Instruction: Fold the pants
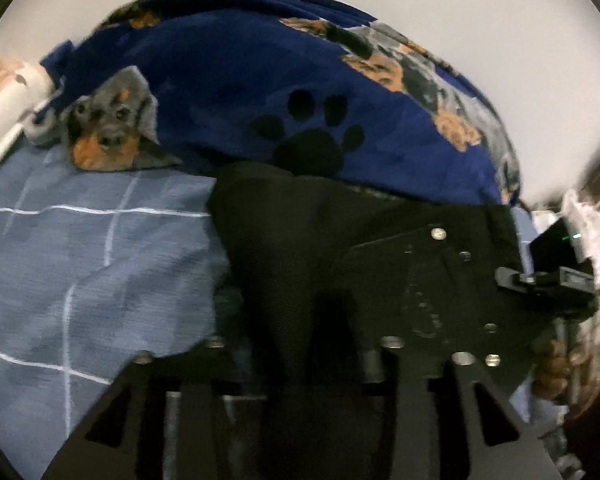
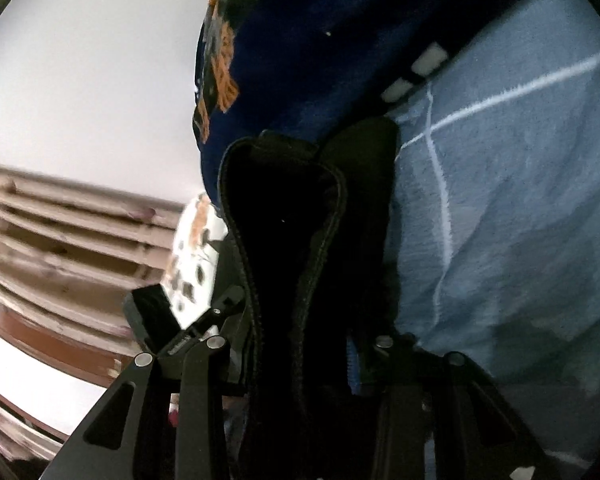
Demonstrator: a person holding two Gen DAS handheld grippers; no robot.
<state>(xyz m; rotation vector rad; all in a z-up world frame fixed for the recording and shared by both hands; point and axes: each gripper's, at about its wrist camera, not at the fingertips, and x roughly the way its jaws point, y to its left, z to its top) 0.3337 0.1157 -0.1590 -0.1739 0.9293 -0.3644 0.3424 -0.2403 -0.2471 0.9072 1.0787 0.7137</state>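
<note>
lying on the bed's blue checked sheet (image 1: 80, 248), the black pants (image 1: 284, 240) sit just below the dog-print blanket (image 1: 228, 92). the left hand-held gripper (image 1: 300, 364) is let go, its jaws apart around the cloth. the right hand-held gripper (image 2: 300, 360) is clenched on the pants' stitched edge beside the blanket.

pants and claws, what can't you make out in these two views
- Left wrist view: the left claw tips are lost against the black pants; grip unclear.
- Right wrist view: the right claw pads are hidden by cloth.
- Both views: the pants' full shape is cut off and blurred.
</note>
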